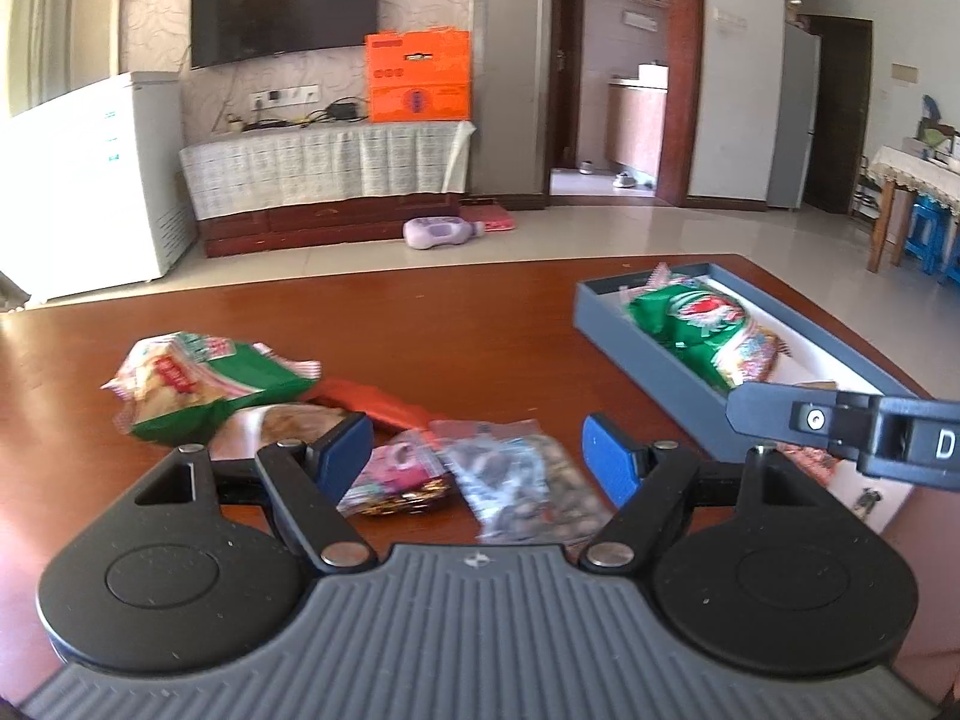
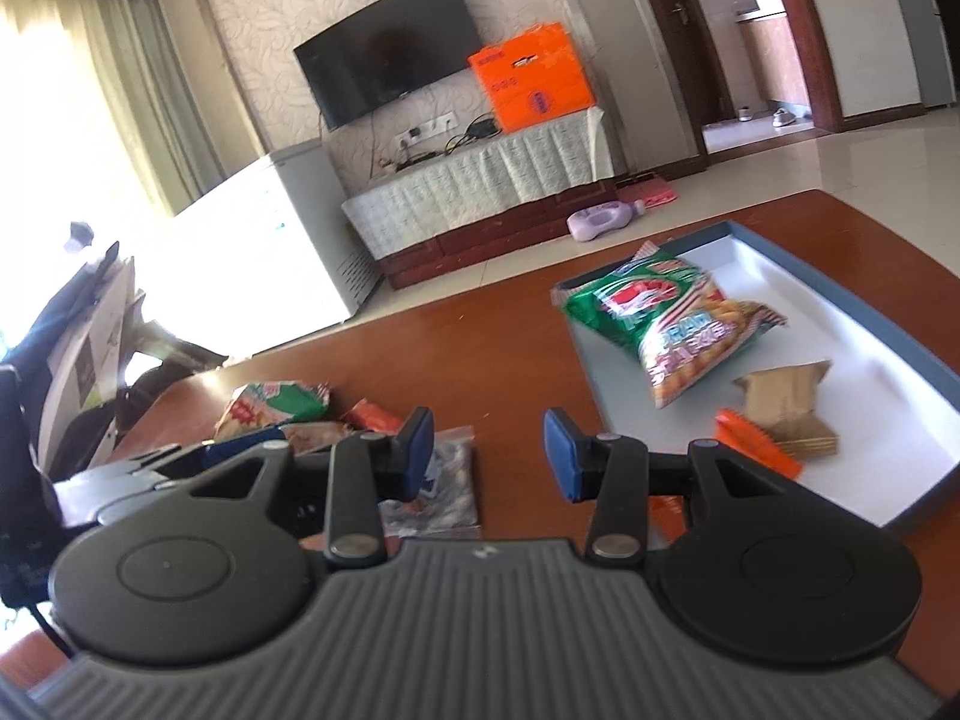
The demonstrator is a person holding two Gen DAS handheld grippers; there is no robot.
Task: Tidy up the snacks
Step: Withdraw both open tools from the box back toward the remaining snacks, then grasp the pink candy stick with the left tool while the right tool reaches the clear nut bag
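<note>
On a brown tabletop (image 1: 420, 312), snack sorting stands partly done: a blue-walled tray (image 2: 936, 372) near the right edge already holds a green snack bag (image 2: 660, 318), a brown wafer pack (image 2: 786, 402) and an orange packet (image 2: 759, 441). Left to move, by the look of it, is a loose heap toward the table's left side: a green-and-white bag (image 1: 198, 384), a red packet (image 1: 378, 405), a pink wrapper (image 1: 399, 471) and a clear pouch of dark pieces (image 1: 522, 489), packed closely and some overlapping. The left gripper (image 1: 477, 456) hangs spread wide and empty above the pink wrapper and the pouch; the right gripper (image 2: 487, 450) is likewise parted, holding nothing, between heap and tray. The pouch's long axis runs roughly from the near edge toward the far edge; the tray's long side angles toward the far-left.
</note>
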